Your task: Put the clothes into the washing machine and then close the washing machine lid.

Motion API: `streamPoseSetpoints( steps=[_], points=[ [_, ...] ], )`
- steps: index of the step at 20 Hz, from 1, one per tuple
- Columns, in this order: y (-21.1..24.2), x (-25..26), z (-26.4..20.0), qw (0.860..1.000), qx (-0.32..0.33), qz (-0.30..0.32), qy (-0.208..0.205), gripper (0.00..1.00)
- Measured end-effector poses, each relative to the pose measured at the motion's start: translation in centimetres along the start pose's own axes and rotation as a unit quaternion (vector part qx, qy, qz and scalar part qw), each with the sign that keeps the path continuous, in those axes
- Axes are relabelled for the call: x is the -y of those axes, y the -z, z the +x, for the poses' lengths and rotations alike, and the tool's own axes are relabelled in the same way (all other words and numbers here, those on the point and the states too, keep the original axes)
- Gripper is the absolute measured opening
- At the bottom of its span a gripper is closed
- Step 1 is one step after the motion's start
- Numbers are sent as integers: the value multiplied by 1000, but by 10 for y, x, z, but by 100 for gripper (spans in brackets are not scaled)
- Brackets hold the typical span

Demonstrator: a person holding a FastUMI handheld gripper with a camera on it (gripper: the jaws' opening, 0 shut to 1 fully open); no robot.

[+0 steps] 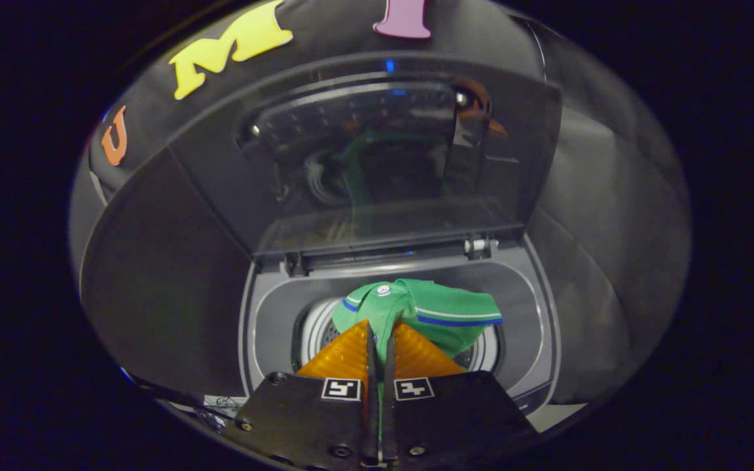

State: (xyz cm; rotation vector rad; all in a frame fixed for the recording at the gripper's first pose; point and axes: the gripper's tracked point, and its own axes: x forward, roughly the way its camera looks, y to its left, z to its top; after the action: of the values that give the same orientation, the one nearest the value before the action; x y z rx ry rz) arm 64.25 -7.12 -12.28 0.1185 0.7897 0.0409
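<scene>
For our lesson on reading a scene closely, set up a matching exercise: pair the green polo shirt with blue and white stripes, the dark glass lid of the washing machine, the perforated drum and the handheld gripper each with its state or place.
Column A
1. green polo shirt with blue and white stripes
2. dark glass lid of the washing machine
3. perforated metal drum
4. gripper

Column B
a. raised open
b. shut on fabric
c. hanging over the opening
d. below the shirt

Pairs: 1-c, 2-a, 3-d, 4-b
</scene>
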Motion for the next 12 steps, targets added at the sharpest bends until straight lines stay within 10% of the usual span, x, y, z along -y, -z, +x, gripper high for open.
streamPoseSetpoints(
  steps=[12],
  points=[
    [59, -9, 49, 994, -105, 11, 11, 16]
  ],
)
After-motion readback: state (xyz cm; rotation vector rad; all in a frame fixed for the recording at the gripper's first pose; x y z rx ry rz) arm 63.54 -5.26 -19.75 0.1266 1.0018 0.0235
